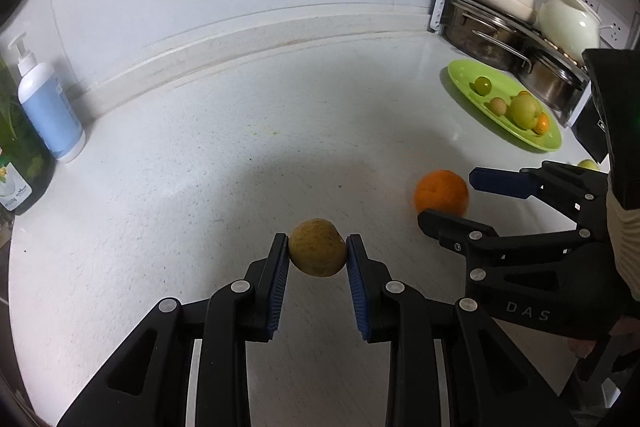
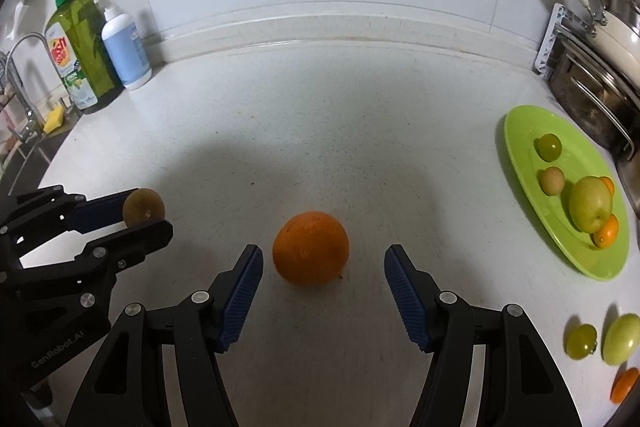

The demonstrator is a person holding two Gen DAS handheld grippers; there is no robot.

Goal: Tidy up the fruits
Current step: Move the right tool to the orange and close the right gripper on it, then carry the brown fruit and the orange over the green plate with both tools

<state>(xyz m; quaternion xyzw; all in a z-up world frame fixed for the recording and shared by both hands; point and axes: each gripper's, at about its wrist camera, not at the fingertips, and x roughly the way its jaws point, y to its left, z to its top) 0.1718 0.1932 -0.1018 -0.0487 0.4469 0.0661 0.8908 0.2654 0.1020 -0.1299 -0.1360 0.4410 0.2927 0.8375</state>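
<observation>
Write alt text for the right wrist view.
The open right tongs straddle an orange on a white counter without touching it. At left, the left tongs grip a brownish fruit; at right, a green plate holds several small fruits.

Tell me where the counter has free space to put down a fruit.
Bare counter lies between the soap bottles and the green plate, behind the orange. Crowded: the plate's near half, and the loose fruits in front of it.
</observation>
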